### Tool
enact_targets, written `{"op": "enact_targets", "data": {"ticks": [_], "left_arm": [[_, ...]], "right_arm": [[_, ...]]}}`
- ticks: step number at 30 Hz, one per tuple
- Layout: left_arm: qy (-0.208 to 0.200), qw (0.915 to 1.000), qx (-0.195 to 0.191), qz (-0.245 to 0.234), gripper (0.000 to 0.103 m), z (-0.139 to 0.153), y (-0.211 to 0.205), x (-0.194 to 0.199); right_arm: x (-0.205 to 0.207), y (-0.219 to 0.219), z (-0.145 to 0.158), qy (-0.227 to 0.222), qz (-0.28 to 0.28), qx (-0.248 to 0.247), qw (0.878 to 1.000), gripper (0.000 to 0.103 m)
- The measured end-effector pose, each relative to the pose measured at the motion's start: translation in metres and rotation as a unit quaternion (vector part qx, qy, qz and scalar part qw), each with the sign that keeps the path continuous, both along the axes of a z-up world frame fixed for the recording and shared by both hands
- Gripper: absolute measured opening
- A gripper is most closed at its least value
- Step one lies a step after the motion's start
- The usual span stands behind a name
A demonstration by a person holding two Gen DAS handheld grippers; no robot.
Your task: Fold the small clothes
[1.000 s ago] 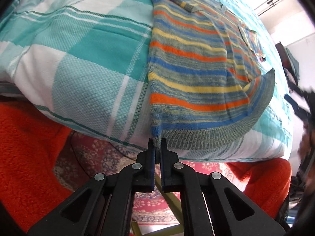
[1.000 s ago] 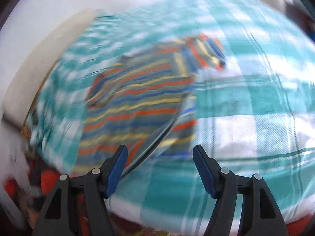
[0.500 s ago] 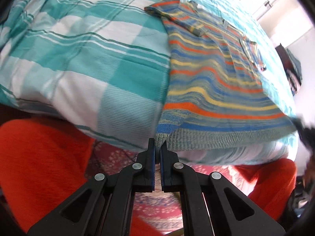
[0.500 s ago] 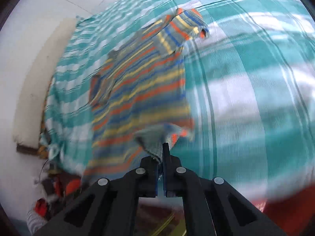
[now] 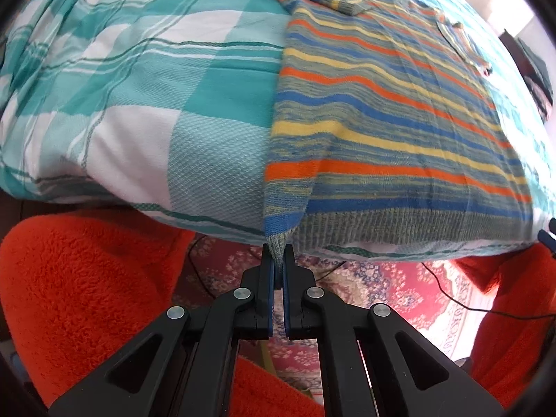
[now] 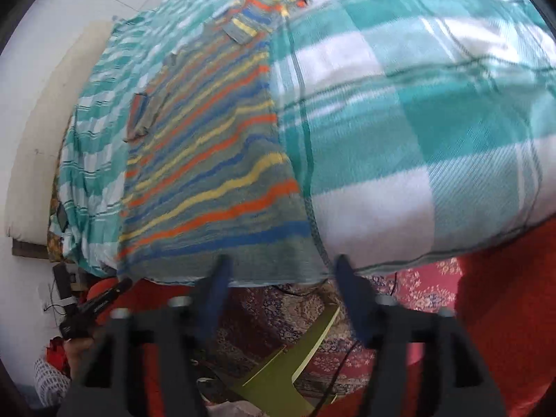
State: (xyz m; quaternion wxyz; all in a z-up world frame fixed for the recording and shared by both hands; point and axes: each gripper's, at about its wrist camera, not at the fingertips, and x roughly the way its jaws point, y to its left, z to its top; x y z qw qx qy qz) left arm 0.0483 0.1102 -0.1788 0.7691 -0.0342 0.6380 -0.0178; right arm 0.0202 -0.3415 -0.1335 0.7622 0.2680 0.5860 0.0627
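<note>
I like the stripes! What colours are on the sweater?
The striped sweater has orange, blue and yellow stripes on grey-green knit, clearest in the left wrist view.

Black tongs (image 5: 277,260) — blue-padded fingers (image 5: 267,278), silver rivets (round) — on triangular cut-out arms.

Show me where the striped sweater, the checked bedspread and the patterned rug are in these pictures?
striped sweater (image 5: 389,111): left wrist view, middle of its body.
checked bedspread (image 6: 417,114): right wrist view, bare teal square.
patterned rug (image 5: 392,288): left wrist view, red patch below the bed edge.
</note>
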Motion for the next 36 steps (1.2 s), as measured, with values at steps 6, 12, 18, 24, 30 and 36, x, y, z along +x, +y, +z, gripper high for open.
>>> {"op": "enact_targets", "data": {"ticks": [6,12,18,24,30,36], "left_arm": [[0.005,1.0000,-0.007,-0.002,0.002,0.001,0.007,0.004],[-0.001,0.9997,0.023,-0.010,0.002,0.005,0.000,-0.005],[0.054,0.9978,0.027,0.027,0.002,-0.023,0.014,0.008],[0.096,0.9921,0.067,0.045,0.029,-0.032,0.020,0.007],[0.017,0.9940,0.082,0.071,0.041,0.043,0.046,-0.015],[-0.136,0.9903,0.012,0.028,0.064,0.110,0.010,0.056]], "right_arm": [[0.034,-0.011,-0.012,-0.014,0.034,0.005,0.999,0.059],[0.022,0.006,-0.048,0.044,0.062,-0.016,0.997,0.005],[0.021,0.002,-0.062,0.051,0.041,-0.043,0.997,0.005],[0.017,-0.008,-0.059,0.074,0.018,-0.032,0.997,0.047],[0.004,-0.044,0.010,0.013,-0.010,-0.103,0.995,0.055],[0.079,-0.001,0.089,-0.121,0.076,-0.157,0.977,0.055]]}}
